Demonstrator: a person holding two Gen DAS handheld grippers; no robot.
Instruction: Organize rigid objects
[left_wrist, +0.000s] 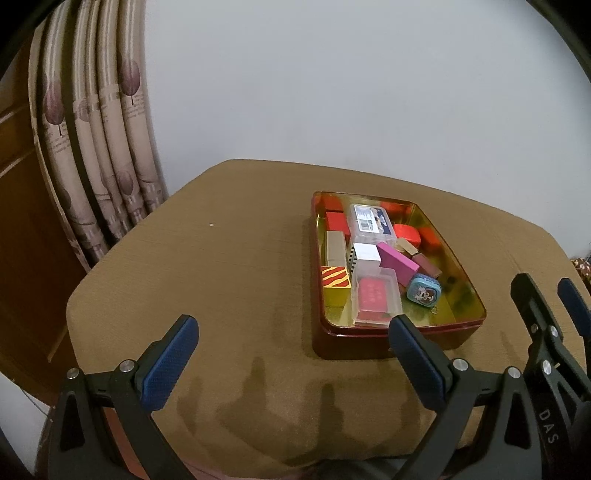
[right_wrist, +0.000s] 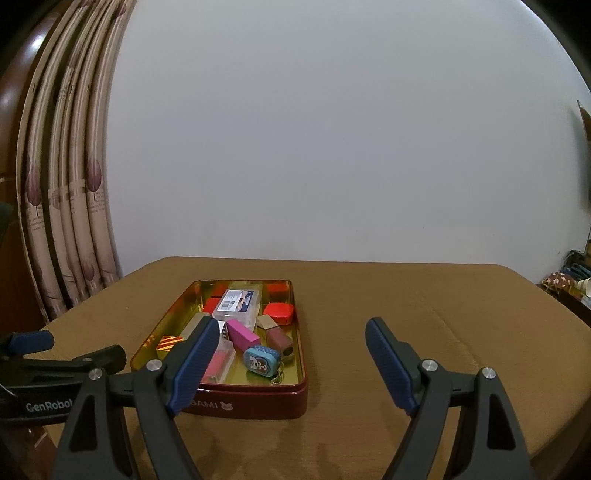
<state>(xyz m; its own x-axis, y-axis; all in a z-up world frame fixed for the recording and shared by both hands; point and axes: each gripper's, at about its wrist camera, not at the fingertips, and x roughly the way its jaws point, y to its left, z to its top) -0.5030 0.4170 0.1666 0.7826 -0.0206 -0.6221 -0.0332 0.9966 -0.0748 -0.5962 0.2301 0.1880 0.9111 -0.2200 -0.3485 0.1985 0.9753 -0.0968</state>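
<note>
At the left edge, curtain (left_wrist: 110, 147): I see beige pleated fabric printed with purple tree shapes, hanging beside the table.
Table (left_wrist: 221, 277): a brown cloth with a fine weave covers it; the corners look rounded.
Left gripper (left_wrist: 291, 354): I hold it low over the near part of the table, level and pointing forward; its fingers are spread wide with nothing between them. The blue ribbed pads (left_wrist: 170, 365) sit on black plastic arms with silver bolts.
Tin (left_wrist: 458, 334): a shallow rectangular metal box, dark red outside, shiny gold inside, resting on the cloth ahead of the left gripper's right finger.
Contents: I make out a clear plastic case (left_wrist: 369, 221) with a label, red blocks (left_wrist: 337, 220), a pink bar (left_wrist: 397, 260) lying tilted, a striped gold cube (left_wrist: 335, 284) and a small rounded blue tin (left_wrist: 424, 291) with a cartoon lid, all loose inside the box.
Right gripper (right_wrist: 291, 362): I hold it just right of the left one, hovering near the tin's front wall; its fingers gape wide, gripping nothing.
</note>
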